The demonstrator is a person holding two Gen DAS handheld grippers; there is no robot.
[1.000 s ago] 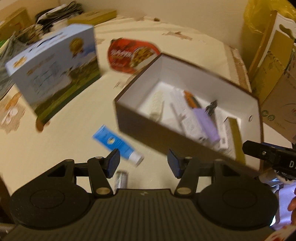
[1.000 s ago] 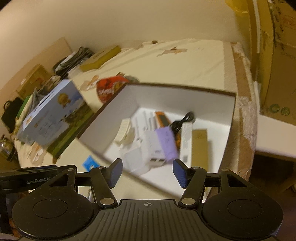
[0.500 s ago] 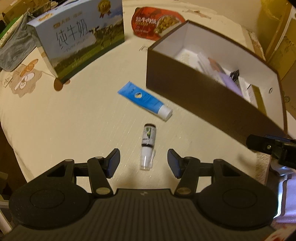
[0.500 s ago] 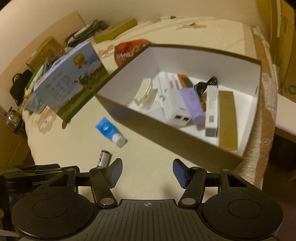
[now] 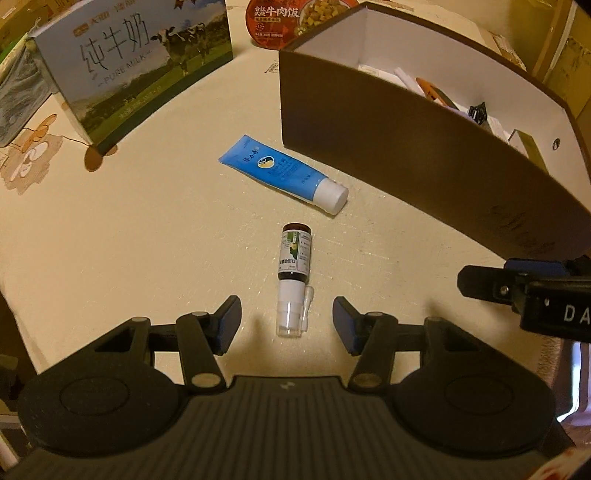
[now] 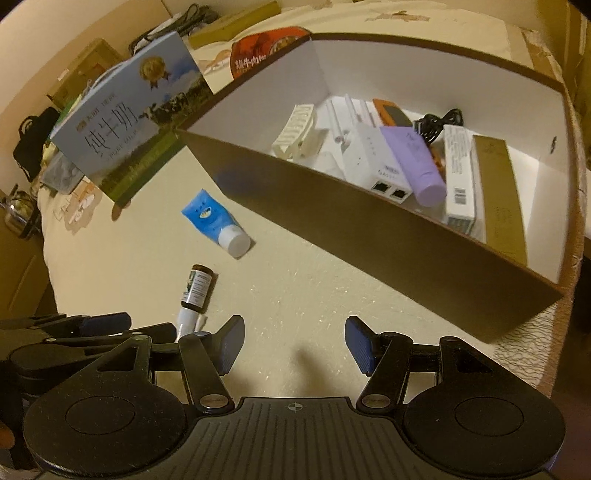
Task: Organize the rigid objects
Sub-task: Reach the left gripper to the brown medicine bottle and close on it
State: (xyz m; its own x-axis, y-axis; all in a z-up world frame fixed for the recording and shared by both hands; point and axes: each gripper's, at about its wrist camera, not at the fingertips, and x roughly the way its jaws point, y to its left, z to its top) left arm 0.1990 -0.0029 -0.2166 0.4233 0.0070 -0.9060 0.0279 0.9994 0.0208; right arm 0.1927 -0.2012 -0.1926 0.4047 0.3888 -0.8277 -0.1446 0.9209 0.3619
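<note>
A small brown spray bottle (image 5: 293,266) with a white cap lies on the cream tablecloth, its cap end between the fingers of my left gripper (image 5: 288,323). The pads stand apart from it, so that gripper is open. A blue tube (image 5: 284,173) with a white cap lies just beyond, close to the brown box (image 5: 424,155). In the right wrist view the box (image 6: 369,251) holds several items, among them a purple tube (image 6: 417,166) and a white adapter (image 6: 376,162). My right gripper (image 6: 295,343) hangs open over bare cloth in front of the box, with the bottle (image 6: 197,286) to its left.
A milk carton (image 5: 140,62) stands at the far left, with a red food bowl (image 5: 291,18) behind the box. The table edge (image 5: 14,291) curves along the left. The right gripper's finger (image 5: 517,284) reaches in from the right. Cardboard (image 5: 569,55) stands beyond the box.
Both grippers have come down toward the table and tilted further downward. The spray bottle, first barely seen at the edge, now lies between my left fingers. Both jaws look unchanged.
</note>
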